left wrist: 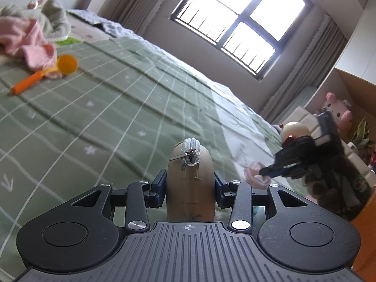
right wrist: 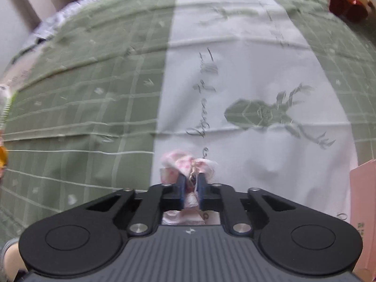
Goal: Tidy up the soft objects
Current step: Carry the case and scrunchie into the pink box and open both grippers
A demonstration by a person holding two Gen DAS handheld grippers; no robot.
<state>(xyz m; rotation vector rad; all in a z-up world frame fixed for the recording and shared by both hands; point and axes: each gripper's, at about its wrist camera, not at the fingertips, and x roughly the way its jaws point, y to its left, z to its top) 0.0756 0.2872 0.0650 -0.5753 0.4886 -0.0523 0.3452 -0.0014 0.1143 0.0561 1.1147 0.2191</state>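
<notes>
Tan zip pouch [left wrist: 190, 183] is squeezed upright in the left gripper [left wrist: 190, 183] for carrying; pink flowered cloth [right wrist: 188, 164] is pinched tight by the right gripper [right wrist: 189, 185] (just above the bed [right wrist: 82, 94]).

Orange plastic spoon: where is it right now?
Left wrist view, far left: the orange plastic spoon lies on the green checked bedspread, its bowl beside the crumpled pink cloth.

A home bedroom: green checked bedspread [left wrist: 122, 108], curtained window [left wrist: 237, 25], plush pig [left wrist: 338, 111].
</notes>
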